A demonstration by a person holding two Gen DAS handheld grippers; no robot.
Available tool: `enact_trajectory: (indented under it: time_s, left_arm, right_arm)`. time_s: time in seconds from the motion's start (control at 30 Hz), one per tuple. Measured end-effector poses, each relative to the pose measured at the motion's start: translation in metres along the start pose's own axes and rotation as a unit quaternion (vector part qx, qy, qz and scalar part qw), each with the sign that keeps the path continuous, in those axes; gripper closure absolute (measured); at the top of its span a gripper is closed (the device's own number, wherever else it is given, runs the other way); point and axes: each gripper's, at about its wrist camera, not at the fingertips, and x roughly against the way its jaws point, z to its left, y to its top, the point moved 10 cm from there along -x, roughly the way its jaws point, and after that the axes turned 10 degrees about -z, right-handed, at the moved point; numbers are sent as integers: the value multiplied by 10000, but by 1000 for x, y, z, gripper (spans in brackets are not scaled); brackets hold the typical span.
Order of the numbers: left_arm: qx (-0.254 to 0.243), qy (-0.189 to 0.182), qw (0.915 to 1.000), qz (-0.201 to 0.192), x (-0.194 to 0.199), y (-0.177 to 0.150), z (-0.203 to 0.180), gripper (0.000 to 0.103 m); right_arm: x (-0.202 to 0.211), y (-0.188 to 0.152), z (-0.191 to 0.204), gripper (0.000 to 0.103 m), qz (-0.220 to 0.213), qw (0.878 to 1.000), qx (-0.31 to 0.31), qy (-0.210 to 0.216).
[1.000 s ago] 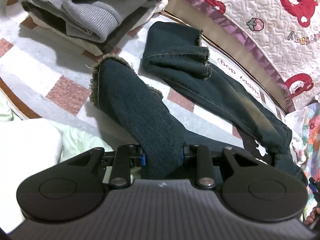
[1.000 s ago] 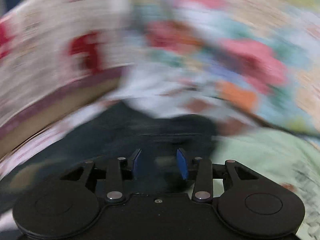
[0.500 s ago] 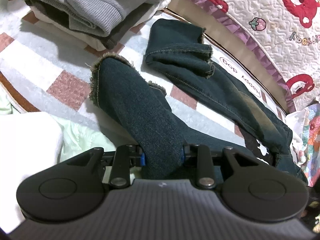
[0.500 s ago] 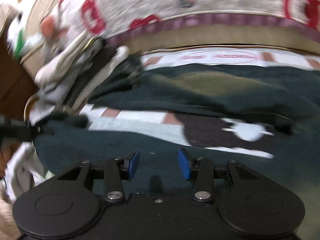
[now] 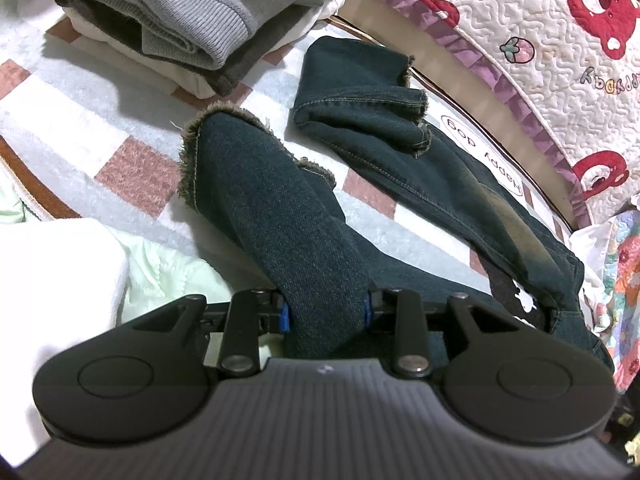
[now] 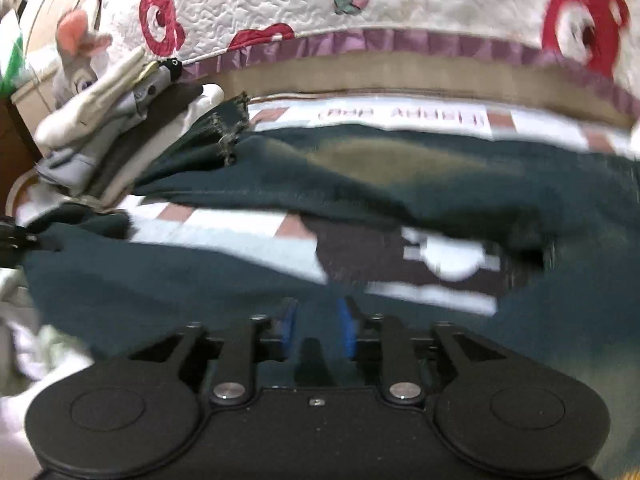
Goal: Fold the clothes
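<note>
Jeans being folded on the bed

Left gripper [image 5: 325, 312] is clamping one leg of the jeans [image 5: 472, 204], spread mid-bed; right gripper [image 6: 317, 330] jaws are closing over denim, grip unclear. Folded pile [image 5: 192, 20] is waiting at the bed's edge.

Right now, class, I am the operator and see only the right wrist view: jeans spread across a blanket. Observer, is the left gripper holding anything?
Observer: Yes, the left gripper is shut on one jeans leg.
Operator: Where is that leg's end?
Observer: Its frayed hem rests on the checked blanket, ahead of the gripper.
Operator: Anything beside that gripper?
Observer: Some pale green quilted fabric lies at its left in the picture.
</note>
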Motion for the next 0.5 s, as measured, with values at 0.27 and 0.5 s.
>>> enact_trajectory:
  time_s: [0.27, 0.5]
  left_arm:
    - [106, -2, 9999, 32, -3, -2, 5, 70]
    - [53, -11, 10000, 21, -1, -3, 4, 70]
  right_arm:
    - [47, -53, 16, 52, 549, 9918, -1020, 533]
    - [35, -61, 54, 36, 828, 9683, -1874, 1429]
